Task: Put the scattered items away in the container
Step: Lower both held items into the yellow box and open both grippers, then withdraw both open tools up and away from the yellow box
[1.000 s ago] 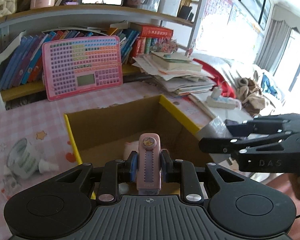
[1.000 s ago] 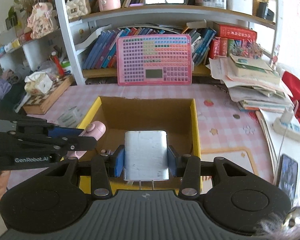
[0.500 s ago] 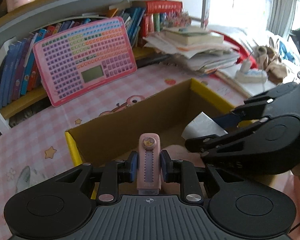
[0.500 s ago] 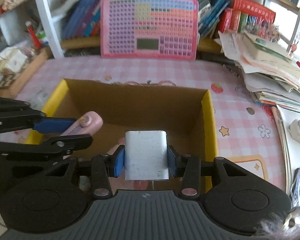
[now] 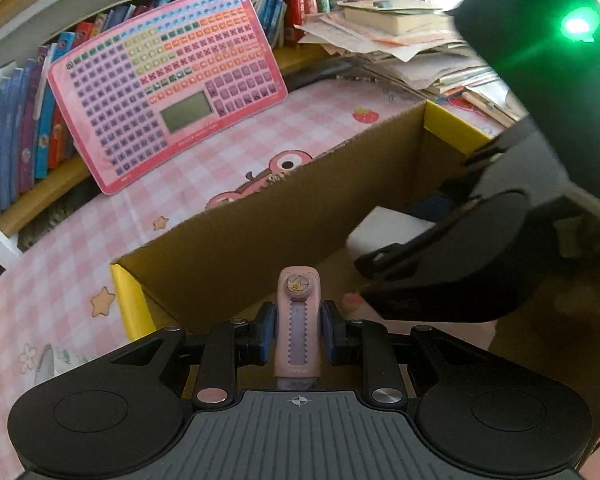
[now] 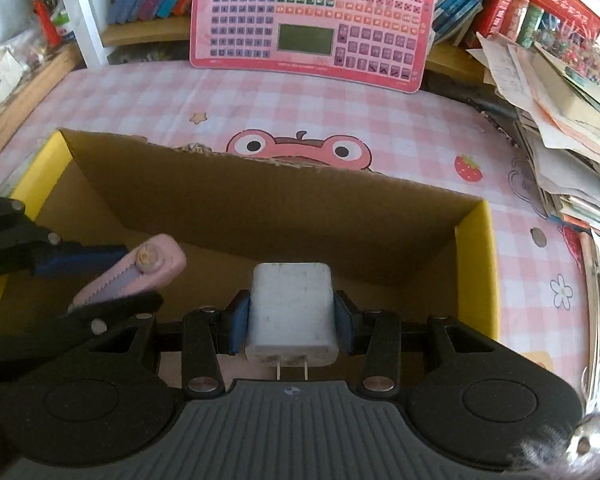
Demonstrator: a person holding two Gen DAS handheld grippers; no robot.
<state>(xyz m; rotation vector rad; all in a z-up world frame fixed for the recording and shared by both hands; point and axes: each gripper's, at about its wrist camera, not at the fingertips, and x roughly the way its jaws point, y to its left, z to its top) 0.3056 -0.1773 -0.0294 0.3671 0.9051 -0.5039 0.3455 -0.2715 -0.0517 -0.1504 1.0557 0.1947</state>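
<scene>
Left wrist view. The left gripper (image 5: pixel 298 334) is pinched on a pink cutter (image 5: pixel 298 322), which stands between the blue pads (image 5: pixel 267 332) with its star-marked slider end pointing forward. Gripper and cutter sit over the near part of the open box (image 5: pixel 260 220), whose far brown wall and yellow edges frame the view. To the right, the right gripper (image 5: pixel 420 240) reaches into the same box; a white charger (image 5: pixel 384 228) shows at its tip. Beyond the box lie the pink checked tablecloth (image 5: pixel 228 152) and a pink keyboard toy (image 5: pixel 168 84) leaning on the bookshelf.

Right wrist view. The right gripper (image 6: pixel 290 316) is clamped on the charger (image 6: pixel 291 312), prongs toward the camera, held inside the box (image 6: pixel 260 204) above its floor. At left the left gripper (image 6: pixel 112 276) enters the box with the cutter (image 6: pixel 140 272) angled inward. The two loads are near each other but apart. How close either sits to the floor cannot be told.

Step in hand, as judged: placing. Both items are carried within the box walls and neither is released. The next move calls for lowering each load toward the floor, spreading the fingers to let go, then lifting straight out so the grippers do not knock each other or the cardboard rim.
</scene>
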